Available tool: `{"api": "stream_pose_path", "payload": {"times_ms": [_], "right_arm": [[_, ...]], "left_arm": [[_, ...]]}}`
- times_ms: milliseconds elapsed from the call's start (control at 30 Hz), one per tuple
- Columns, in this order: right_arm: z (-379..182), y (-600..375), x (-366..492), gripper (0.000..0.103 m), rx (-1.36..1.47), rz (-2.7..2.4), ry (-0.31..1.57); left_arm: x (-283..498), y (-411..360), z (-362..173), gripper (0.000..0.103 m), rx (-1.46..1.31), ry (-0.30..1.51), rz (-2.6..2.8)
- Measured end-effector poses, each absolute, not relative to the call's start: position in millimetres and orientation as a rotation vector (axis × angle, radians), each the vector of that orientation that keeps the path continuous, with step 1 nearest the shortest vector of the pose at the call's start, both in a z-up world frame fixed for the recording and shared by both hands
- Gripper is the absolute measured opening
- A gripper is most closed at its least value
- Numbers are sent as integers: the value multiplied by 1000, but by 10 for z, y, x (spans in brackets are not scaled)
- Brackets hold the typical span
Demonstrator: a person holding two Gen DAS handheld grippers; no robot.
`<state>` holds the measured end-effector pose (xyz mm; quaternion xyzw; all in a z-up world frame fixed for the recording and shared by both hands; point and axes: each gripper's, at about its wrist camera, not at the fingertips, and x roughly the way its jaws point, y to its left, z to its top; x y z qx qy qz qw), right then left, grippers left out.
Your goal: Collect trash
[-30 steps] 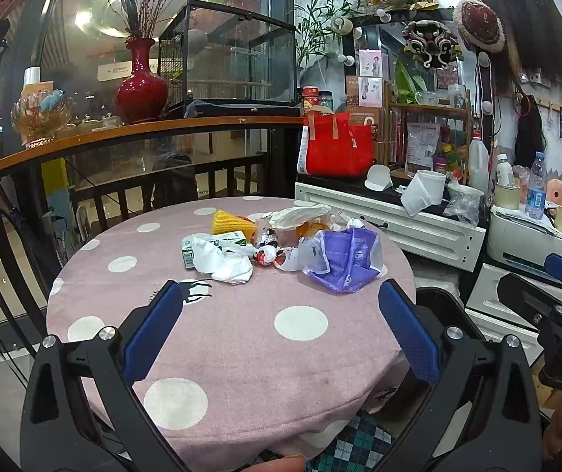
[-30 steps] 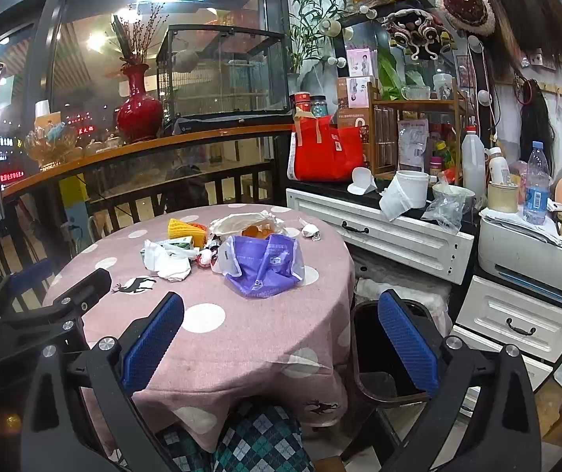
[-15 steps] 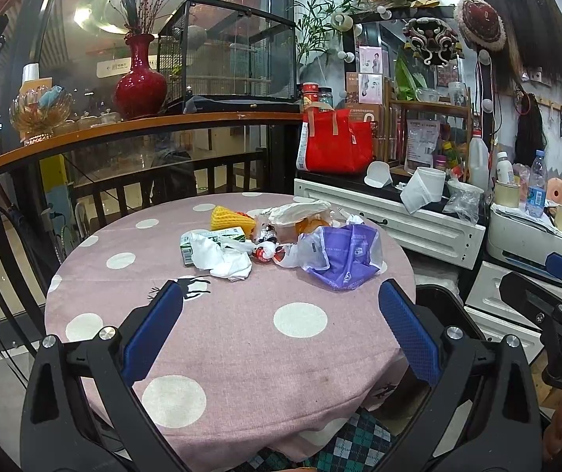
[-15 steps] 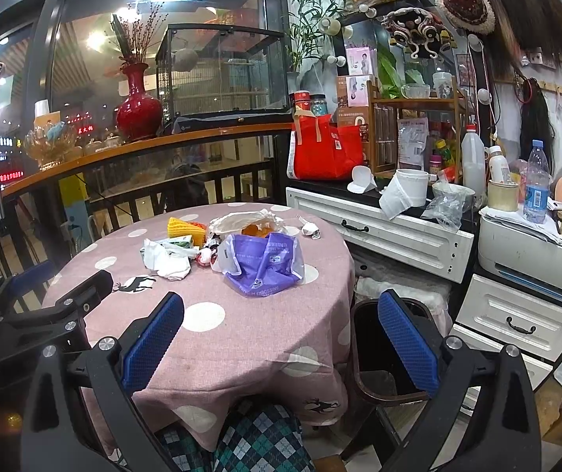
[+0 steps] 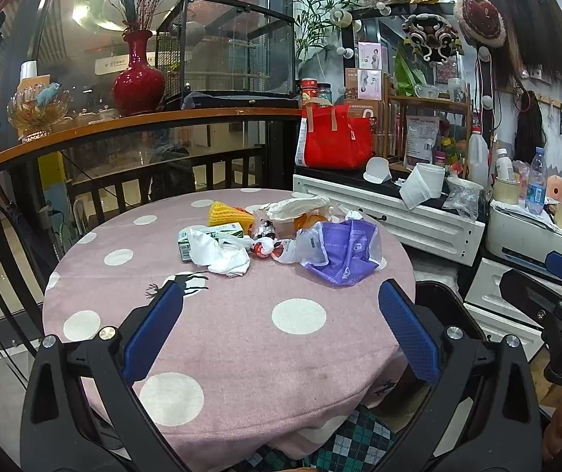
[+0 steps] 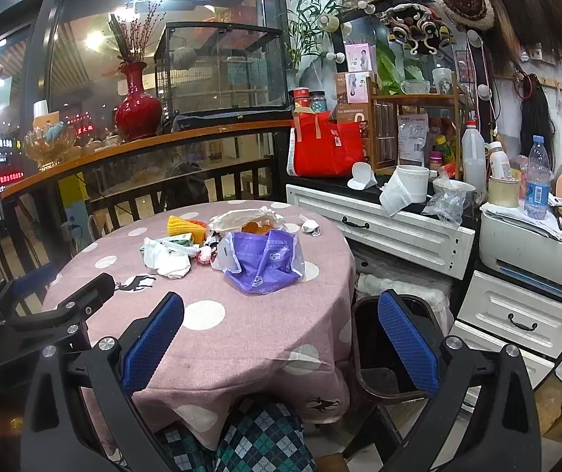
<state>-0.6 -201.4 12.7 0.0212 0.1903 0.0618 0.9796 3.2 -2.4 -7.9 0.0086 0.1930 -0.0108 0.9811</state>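
Note:
A pile of trash lies on the round pink polka-dot table (image 5: 241, 334): a purple plastic bag (image 5: 343, 251), crumpled white tissue (image 5: 222, 253), a green-white carton (image 5: 206, 234), yellow foam netting (image 5: 227, 216) and small red wrappers (image 5: 263, 247). The same pile shows in the right wrist view, with the purple bag (image 6: 261, 259) nearest. My left gripper (image 5: 281, 330) is open and empty over the table's near side. My right gripper (image 6: 281, 338) is open and empty, back from the table's near right edge. A dark bin (image 6: 391, 350) stands beside the table, under the right gripper.
A white drawer cabinet (image 6: 398, 236) with a red bag (image 6: 324, 149), cups and bottles stands right of the table. A railing with a wooden ledge (image 5: 123, 126) and a red vase (image 5: 139, 78) runs behind. A white printer (image 6: 536, 259) sits far right.
Both grippers have hardly moved; the left view has shifted very slightly. Both stay open and empty.

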Motion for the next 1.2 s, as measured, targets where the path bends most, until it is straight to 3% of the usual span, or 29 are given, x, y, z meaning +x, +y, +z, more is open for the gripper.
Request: {"api": "stream_pose_path", "payload": {"times_ms": [1200], "right_arm": [[55, -1996, 46, 98, 39, 126, 406]], "left_arm": [[69, -32, -167, 98, 16, 412, -27]]}}
